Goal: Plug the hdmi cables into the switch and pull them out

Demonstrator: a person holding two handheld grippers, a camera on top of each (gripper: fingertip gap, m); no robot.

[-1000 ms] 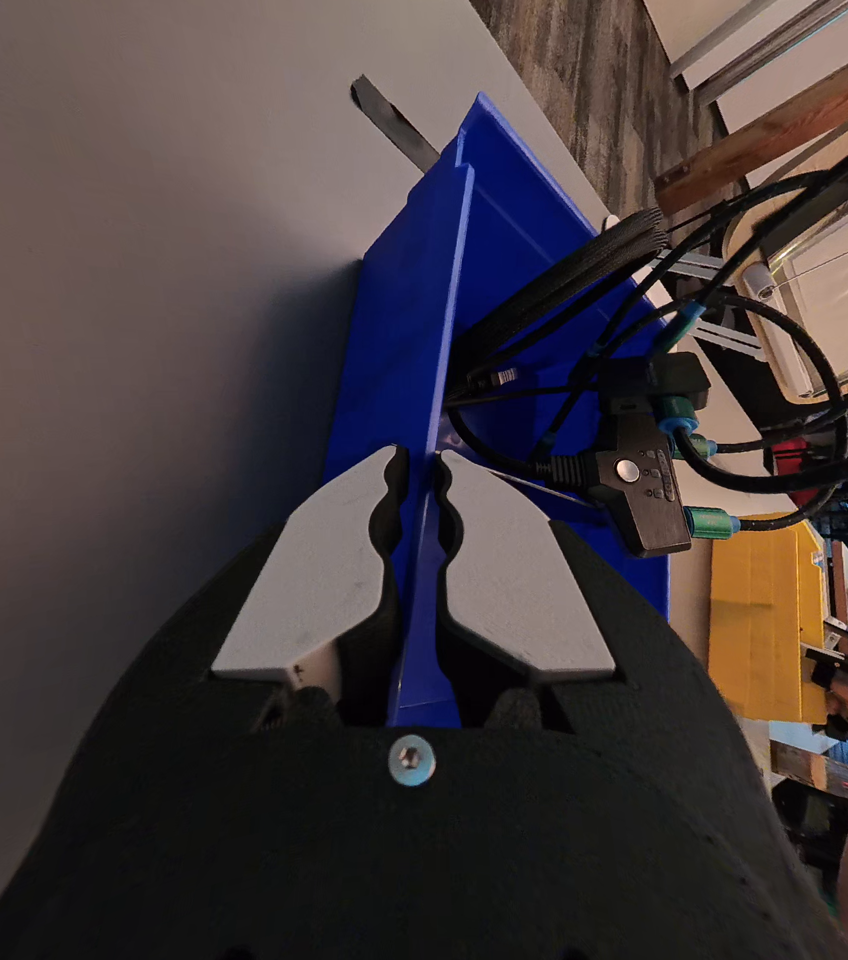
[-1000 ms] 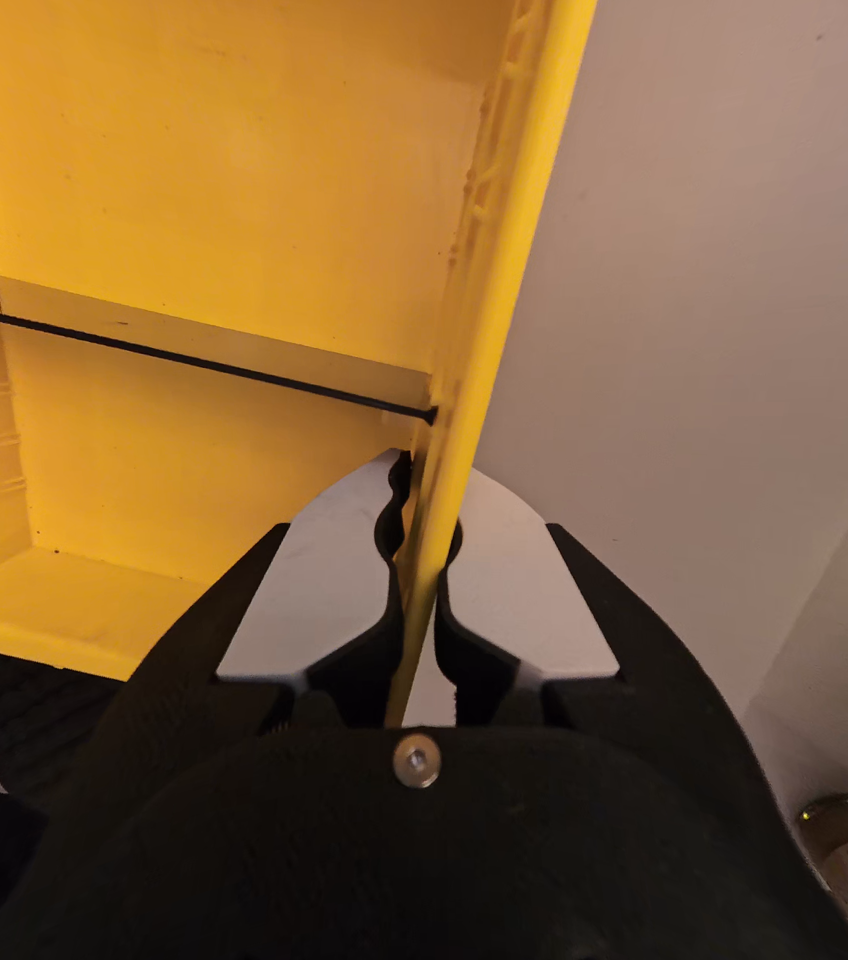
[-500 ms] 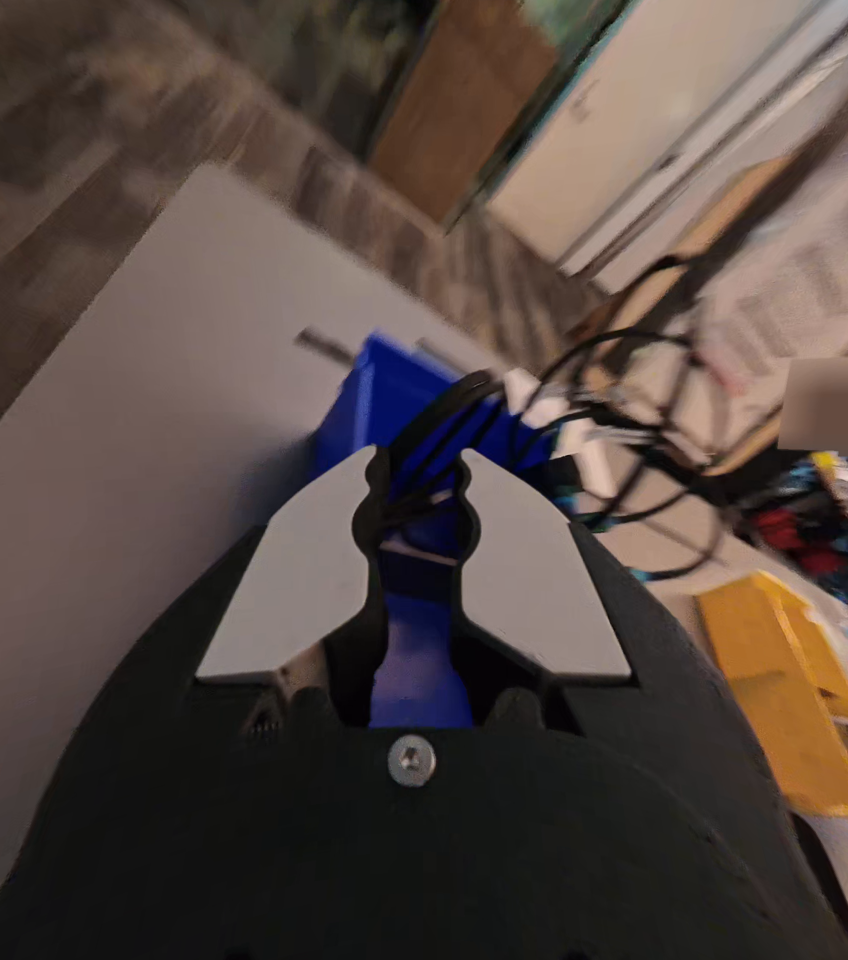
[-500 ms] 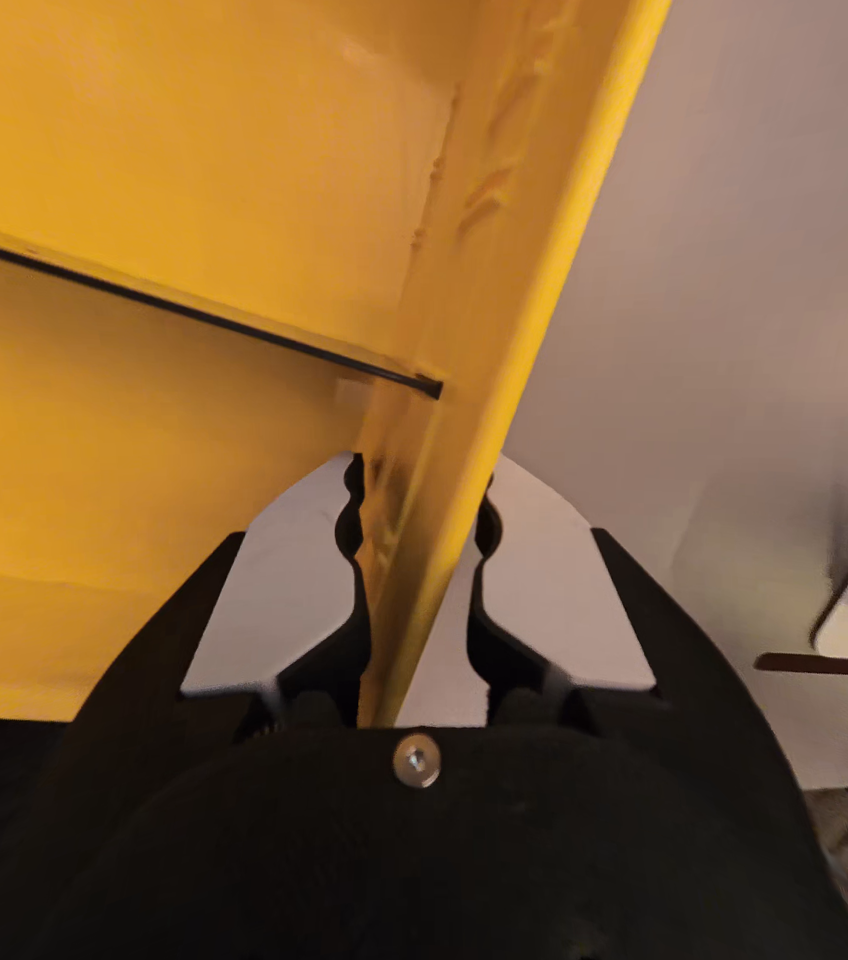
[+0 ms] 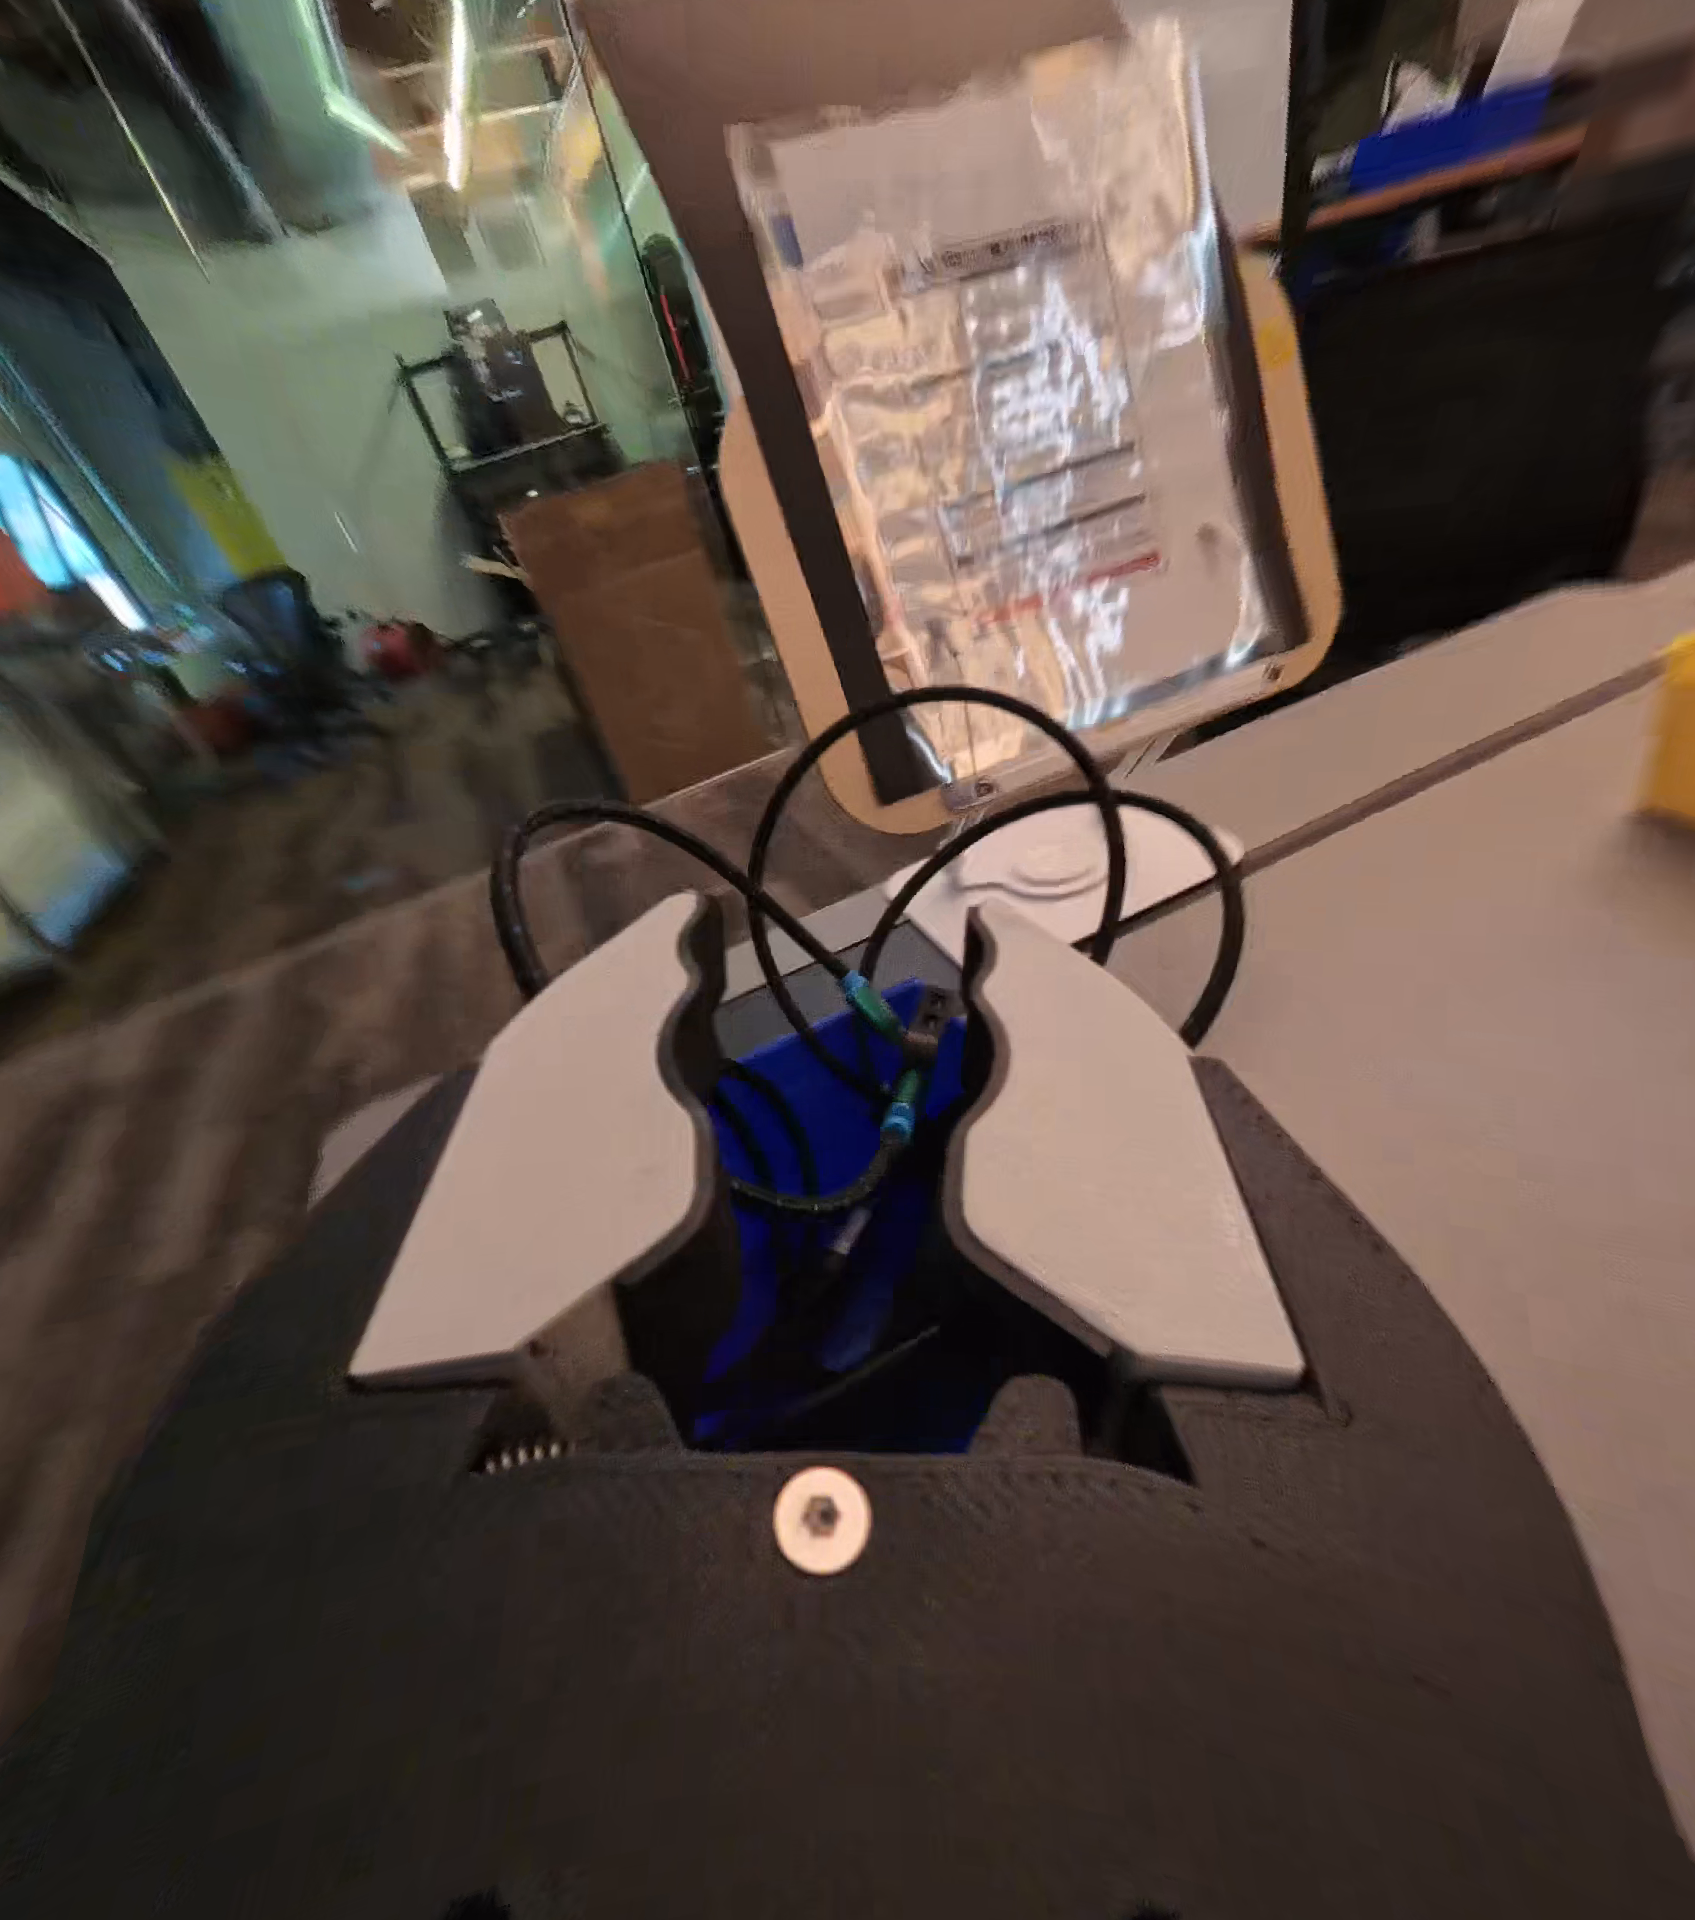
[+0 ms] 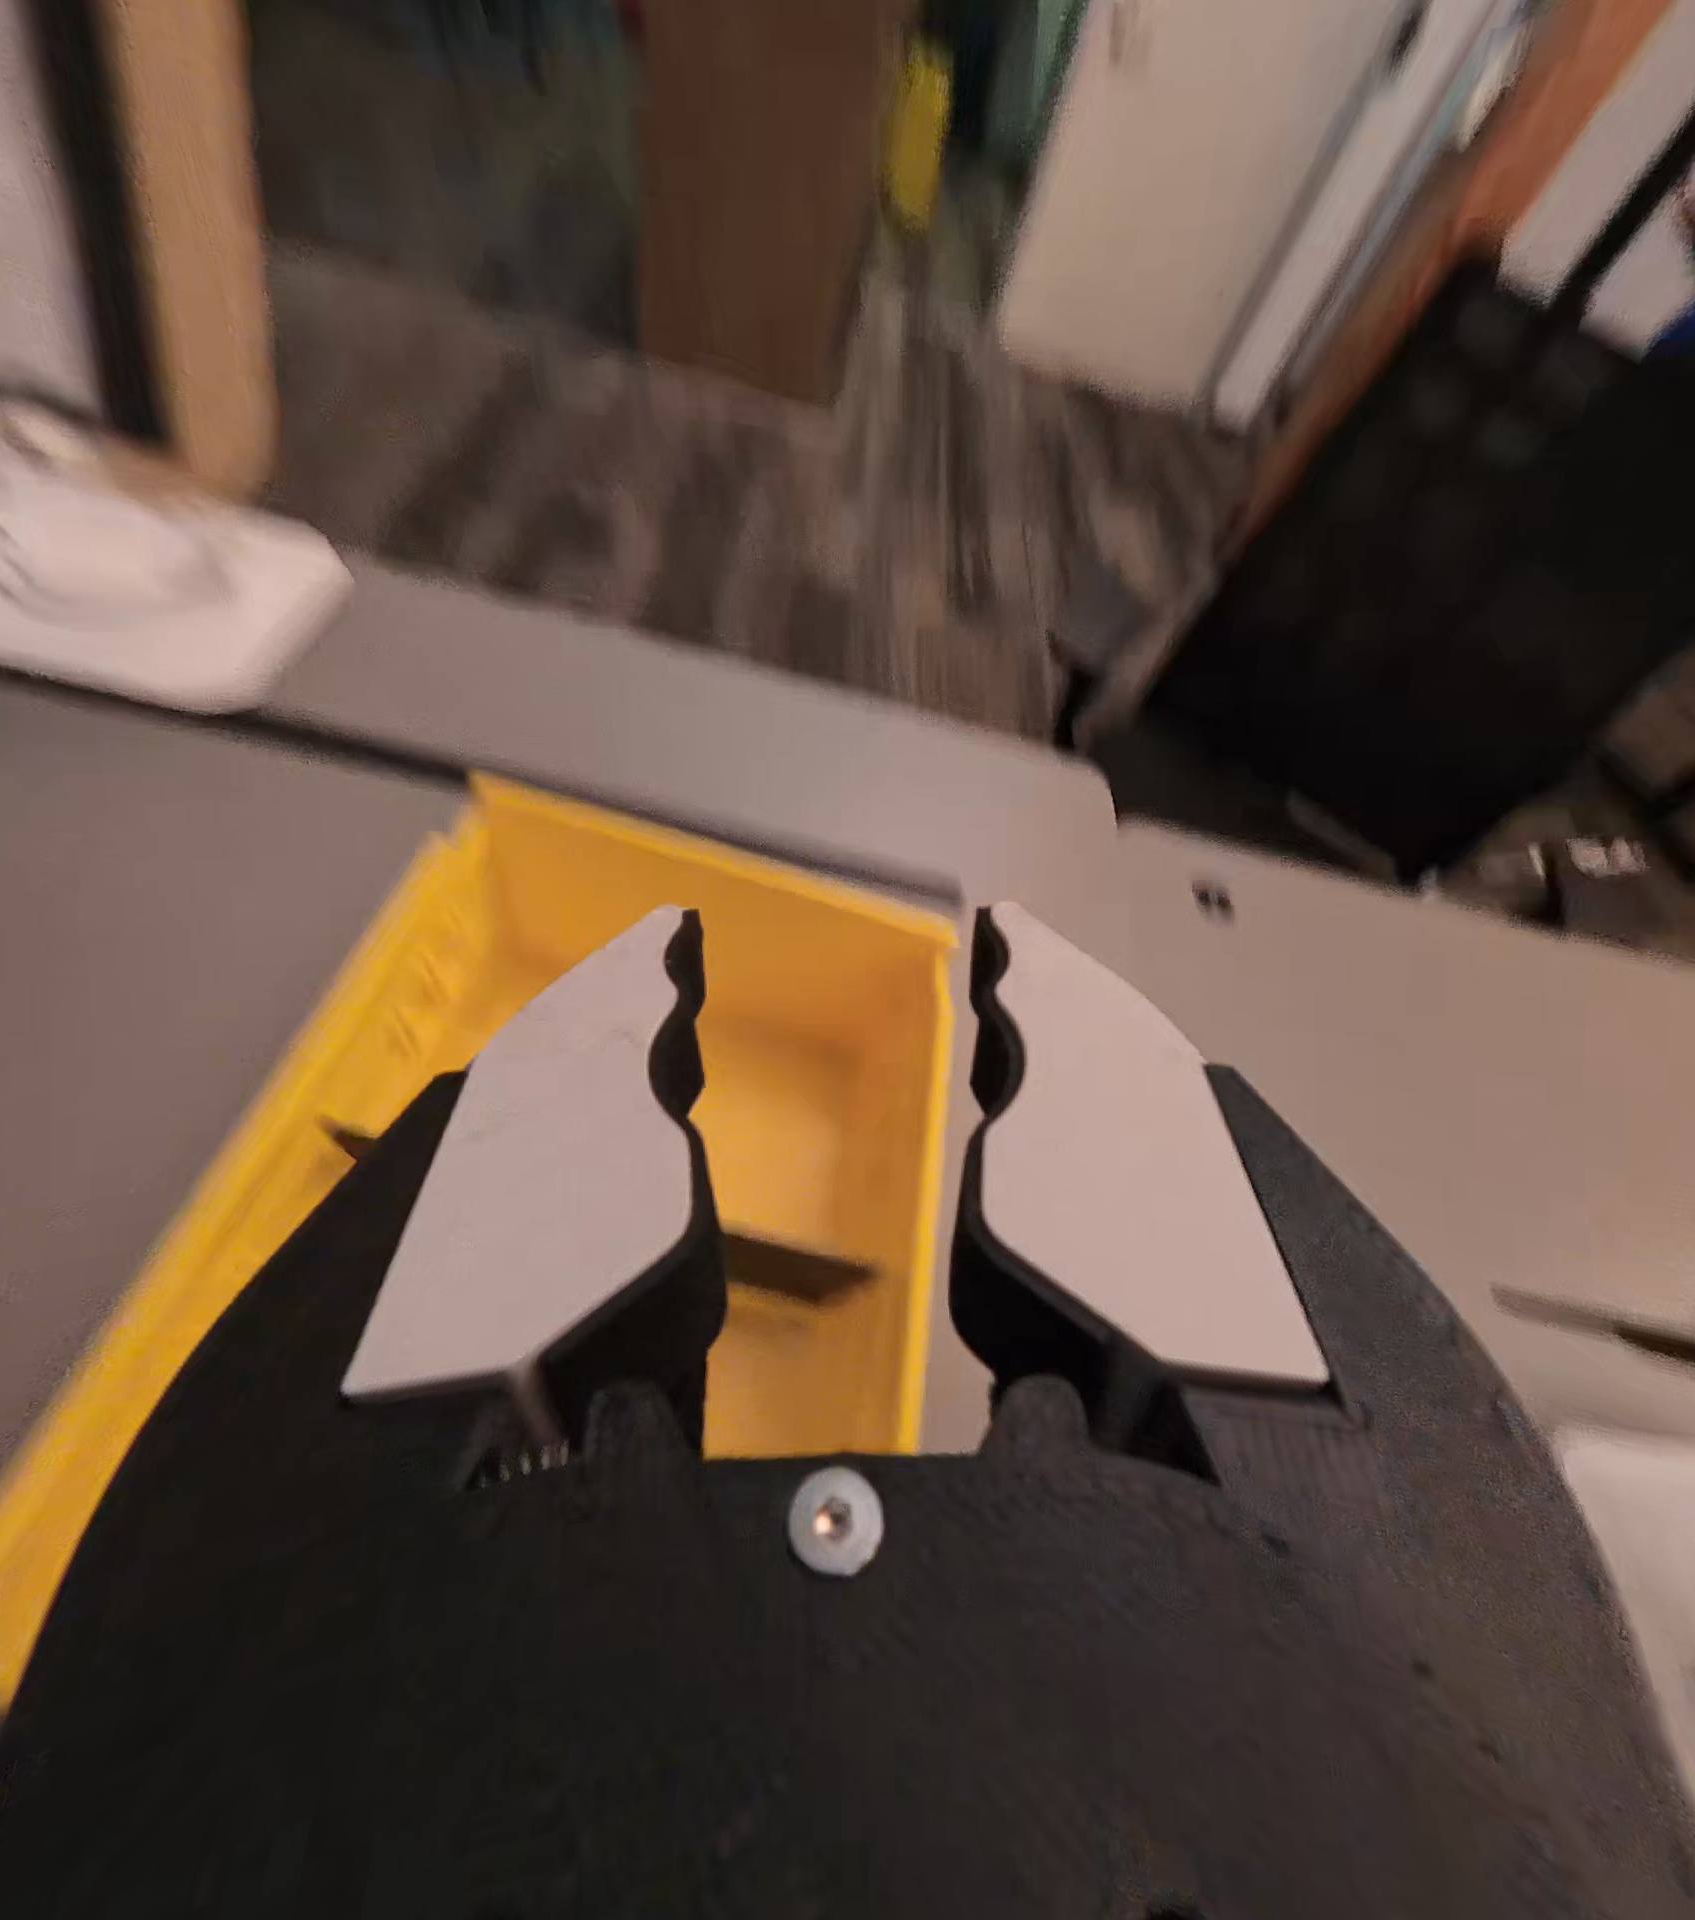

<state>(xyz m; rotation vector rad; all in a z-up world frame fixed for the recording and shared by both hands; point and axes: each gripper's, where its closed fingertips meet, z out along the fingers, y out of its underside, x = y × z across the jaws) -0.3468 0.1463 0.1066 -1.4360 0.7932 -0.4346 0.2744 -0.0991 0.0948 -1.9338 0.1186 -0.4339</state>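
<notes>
Left gripper (image 5: 838, 935) is spread wide, nothing held; blue bin (image 5: 812, 1101) is seen between its fingers, black hdmi cables (image 5: 936, 717) looping up beyond. Right gripper (image 6: 835, 930) is likewise spread, empty, yellow bin (image 6: 822, 1049) just ahead. Switch cannot be made out.

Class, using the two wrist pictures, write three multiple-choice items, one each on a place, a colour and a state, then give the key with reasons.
1. Where do the looping black cables with green-collared plugs lie?
A. in the blue plastic bin
B. in the yellow plastic bin
C. on the floor

2. What colour is the bin ahead of the right gripper?
A. red
B. yellow
C. blue

3. How do the left gripper's jaws stand?
A. shut on a cable
B. shut on the bin wall
C. open, holding nothing

Key: 1 A, the cables coil out of the blue bin; 2 B, yellow walls show between the fingers; 3 C, a wide gap separates the fingers.
</notes>
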